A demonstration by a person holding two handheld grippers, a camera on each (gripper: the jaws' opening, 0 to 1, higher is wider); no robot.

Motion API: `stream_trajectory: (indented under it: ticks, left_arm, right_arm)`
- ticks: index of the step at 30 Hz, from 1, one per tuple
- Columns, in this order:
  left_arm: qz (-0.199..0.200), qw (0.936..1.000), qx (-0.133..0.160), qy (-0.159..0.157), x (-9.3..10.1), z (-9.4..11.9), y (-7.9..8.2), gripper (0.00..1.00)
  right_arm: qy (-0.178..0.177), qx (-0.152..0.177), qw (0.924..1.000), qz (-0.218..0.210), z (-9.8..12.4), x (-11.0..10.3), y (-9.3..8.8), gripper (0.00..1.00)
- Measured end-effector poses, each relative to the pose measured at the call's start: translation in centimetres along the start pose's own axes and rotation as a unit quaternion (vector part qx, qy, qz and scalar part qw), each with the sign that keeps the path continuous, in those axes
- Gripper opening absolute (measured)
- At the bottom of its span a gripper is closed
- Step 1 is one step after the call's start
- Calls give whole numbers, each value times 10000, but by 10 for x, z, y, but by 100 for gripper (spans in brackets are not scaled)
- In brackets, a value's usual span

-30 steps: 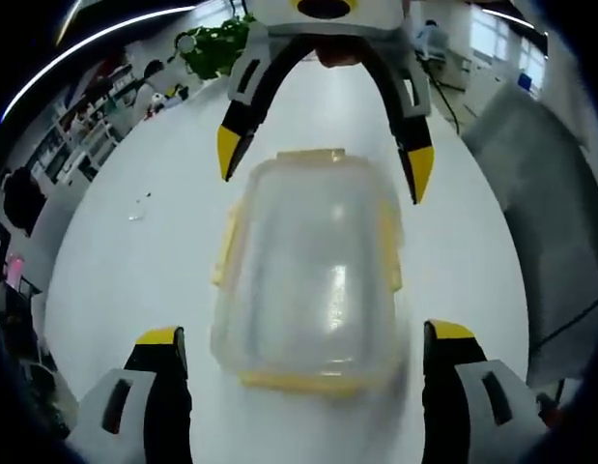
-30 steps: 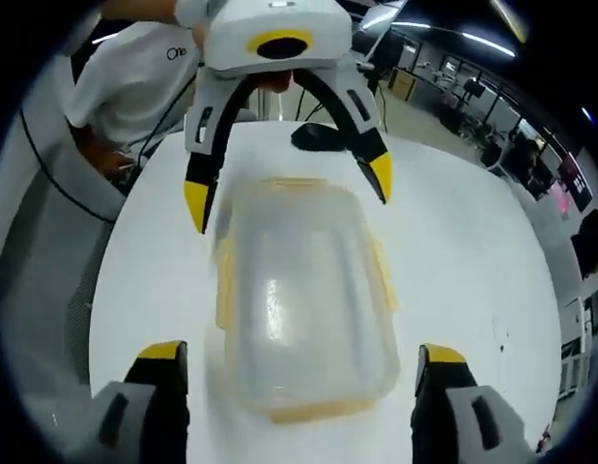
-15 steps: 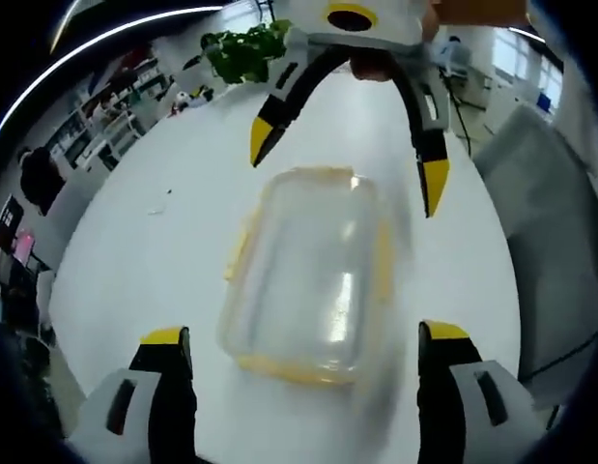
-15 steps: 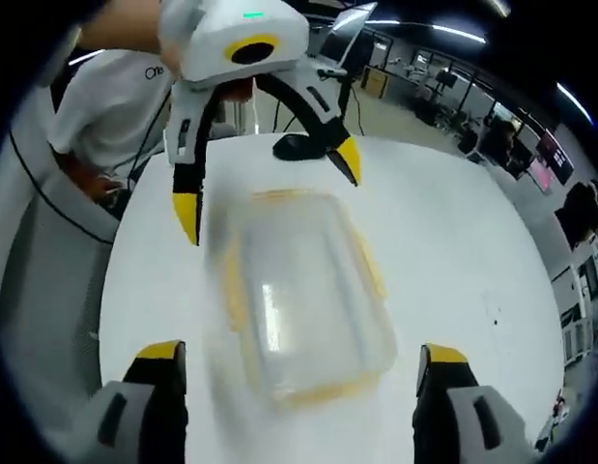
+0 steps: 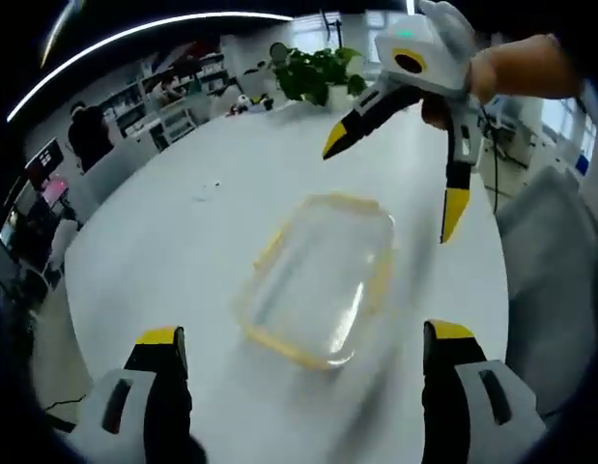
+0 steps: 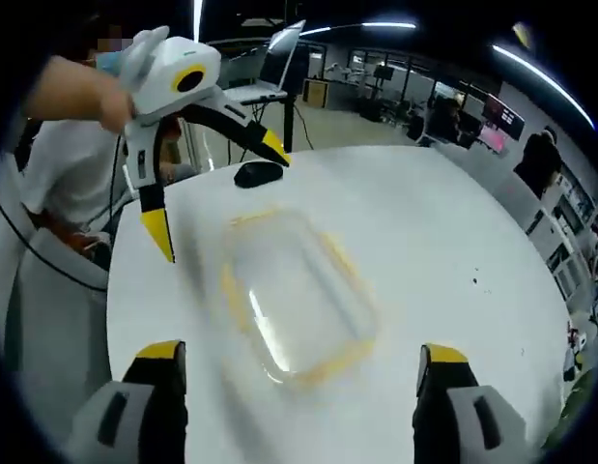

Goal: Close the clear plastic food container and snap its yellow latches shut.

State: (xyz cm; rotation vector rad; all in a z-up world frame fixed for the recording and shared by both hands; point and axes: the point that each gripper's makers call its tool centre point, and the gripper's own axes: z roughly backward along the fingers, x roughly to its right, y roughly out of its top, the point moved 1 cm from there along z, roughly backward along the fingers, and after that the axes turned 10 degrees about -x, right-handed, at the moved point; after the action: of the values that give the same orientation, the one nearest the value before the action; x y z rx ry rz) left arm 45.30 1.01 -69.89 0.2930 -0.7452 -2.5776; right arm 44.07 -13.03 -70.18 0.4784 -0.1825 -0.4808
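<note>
The clear plastic container (image 5: 323, 280) with its yellow-edged lid on lies flat on the white table (image 5: 183, 242), blurred by motion. My left gripper (image 5: 304, 335) stands open at the container's near end, its jaws wide apart and touching nothing. The right gripper (image 5: 395, 179) hangs open above the far end, held by a hand. In the right gripper view the same container (image 6: 294, 295) lies ahead of my open right gripper (image 6: 301, 351), and the left gripper (image 6: 218, 193) hovers open past its far end. The state of the latches is too blurred to tell.
A black mouse (image 6: 258, 172) lies on the table beyond the container, with a laptop (image 6: 279, 63) behind it. A potted plant (image 5: 318, 70) stands at the table's far edge. Grey chairs (image 5: 550, 280) flank the table. A person in a white shirt (image 6: 62, 184) stands close.
Both grippers have lifted and drawn back from the container, each swinging off to one side. Both stay open. The container has stayed on the table.
</note>
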Motion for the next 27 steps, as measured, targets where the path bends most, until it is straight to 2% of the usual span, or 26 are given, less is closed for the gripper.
stream_trajectory:
  ticks: [2, 7, 11, 21, 27]
  left_arm:
    - [28, 10000, 85, -6, 9, 5, -1, 99]
    - [76, 10000, 63, 0, 28, 13, -11, 99]
    - [162, 9997, 136, 98, 39, 21, -16, 99]
    - [281, 9988, 340, 202, 74, 46, -26, 99]
    - [394, 9978, 436, 318, 88, 61, -36, 99]
  right_arm:
    - [37, 79, 10000, -43, 3, -7, -3, 99]
    - [-42, 191, 9998, -94, 12, -20, -13, 99]
    - [-164, 472, 9982, -317, 25, -28, -17, 99]
    - [-243, 630, 9961, -570, 48, -56, -49, 99]
    - [-299, 781, 9946, -617, 64, -72, -57, 99]
